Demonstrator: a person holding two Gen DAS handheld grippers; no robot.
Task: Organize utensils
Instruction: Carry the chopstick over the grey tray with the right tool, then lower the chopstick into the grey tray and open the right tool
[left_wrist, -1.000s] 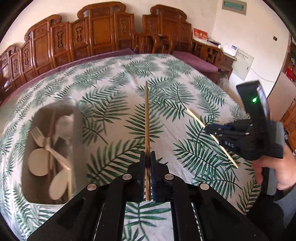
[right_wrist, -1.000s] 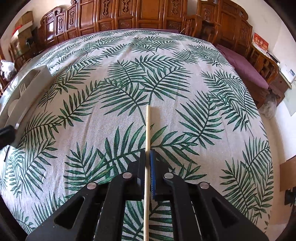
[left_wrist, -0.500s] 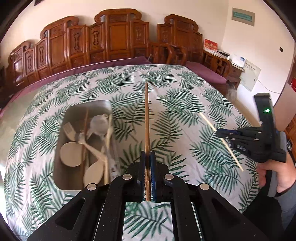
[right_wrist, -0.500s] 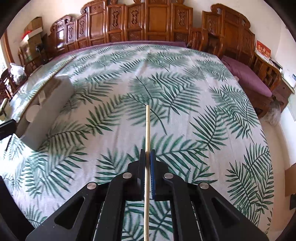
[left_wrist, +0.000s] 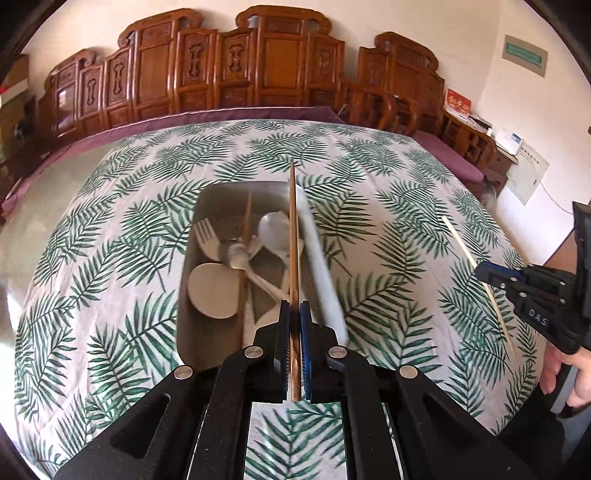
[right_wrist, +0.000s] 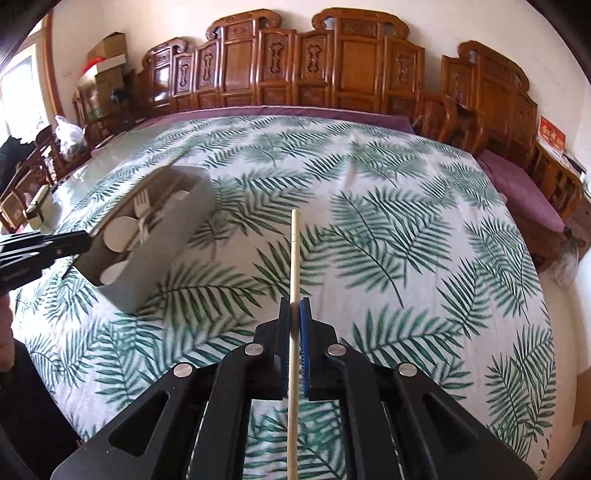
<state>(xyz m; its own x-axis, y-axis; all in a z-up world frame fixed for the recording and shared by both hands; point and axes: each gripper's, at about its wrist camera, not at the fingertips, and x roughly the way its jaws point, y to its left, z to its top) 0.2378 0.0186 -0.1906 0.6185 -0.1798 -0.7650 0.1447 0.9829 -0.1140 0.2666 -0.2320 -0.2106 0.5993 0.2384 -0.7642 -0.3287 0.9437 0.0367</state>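
Observation:
My left gripper (left_wrist: 294, 314) is shut on a dark brown chopstick (left_wrist: 293, 236) and holds it above a grey utensil box (left_wrist: 188, 295). The box holds a fork (left_wrist: 205, 236), spoons (left_wrist: 275, 230) and another chopstick (left_wrist: 245, 236). My right gripper (right_wrist: 294, 310) is shut on a pale wooden chopstick (right_wrist: 294, 258), held above the tablecloth to the right of the box (right_wrist: 177, 229). The right gripper also shows in the left wrist view (left_wrist: 491, 275), and the left gripper at the left edge of the right wrist view (right_wrist: 77, 240).
The round table wears a palm-leaf cloth (right_wrist: 388, 221). Carved wooden chairs (left_wrist: 240, 66) ring its far side. Boxes (right_wrist: 107, 62) and a bag stand at the far left of the room.
My left gripper has swung left with its chopstick, from beside the box to over it. My right gripper has risen and turned left, so the box now shows more fully.

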